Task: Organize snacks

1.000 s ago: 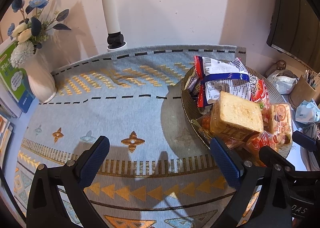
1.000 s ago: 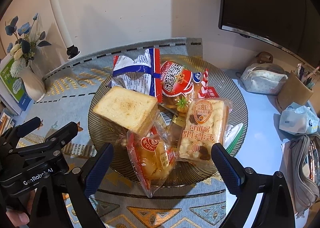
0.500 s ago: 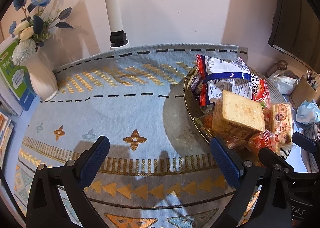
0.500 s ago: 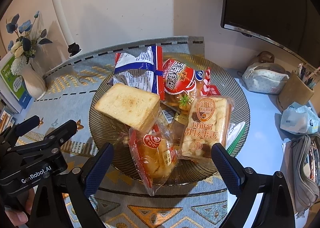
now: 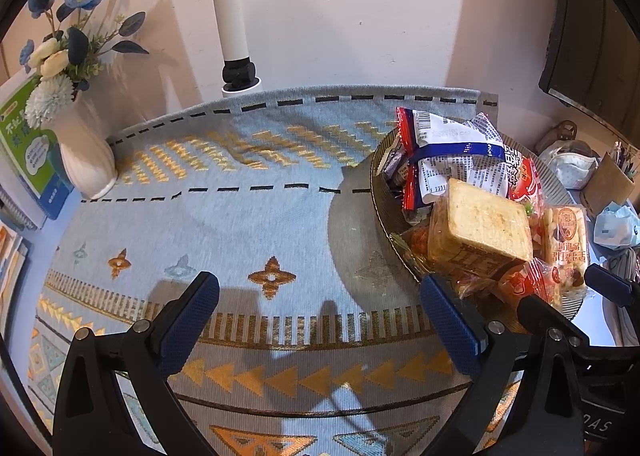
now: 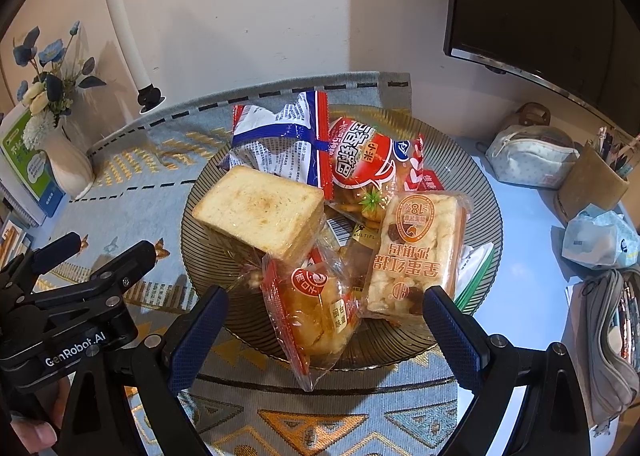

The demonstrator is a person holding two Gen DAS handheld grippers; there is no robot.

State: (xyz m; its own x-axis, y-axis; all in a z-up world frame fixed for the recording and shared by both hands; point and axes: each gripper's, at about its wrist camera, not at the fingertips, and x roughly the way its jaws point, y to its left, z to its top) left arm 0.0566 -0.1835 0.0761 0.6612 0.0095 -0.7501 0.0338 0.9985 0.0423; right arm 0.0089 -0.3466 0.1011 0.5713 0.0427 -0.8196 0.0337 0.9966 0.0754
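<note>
A ribbed glass plate (image 6: 476,184) (image 5: 378,192) on the patterned mat holds several snack packs: wrapped toast (image 6: 260,212) (image 5: 480,228), a white-blue-red bag (image 6: 280,144) (image 5: 448,148), a red cracker bag (image 6: 360,164), a fruit cake bar (image 6: 416,252) (image 5: 566,240) and a small orange pastry pack (image 6: 316,316) hanging over the near rim. My right gripper (image 6: 326,320) is open and empty, its fingers on either side of the pastry pack. My left gripper (image 5: 320,316) is open and empty over the bare mat, left of the plate; it also shows in the right wrist view (image 6: 96,256).
A white vase of blue flowers (image 5: 80,152) and books (image 5: 28,160) stand at the far left. A white lamp pole (image 5: 232,8) rises at the back. A monitor (image 6: 540,4), pouch (image 6: 532,156), pen holder (image 6: 592,184) and tissues (image 6: 600,236) are at the right.
Both grippers have drifted slightly forward and right toward the plate. The jaws stay open and the snacks have not moved.
</note>
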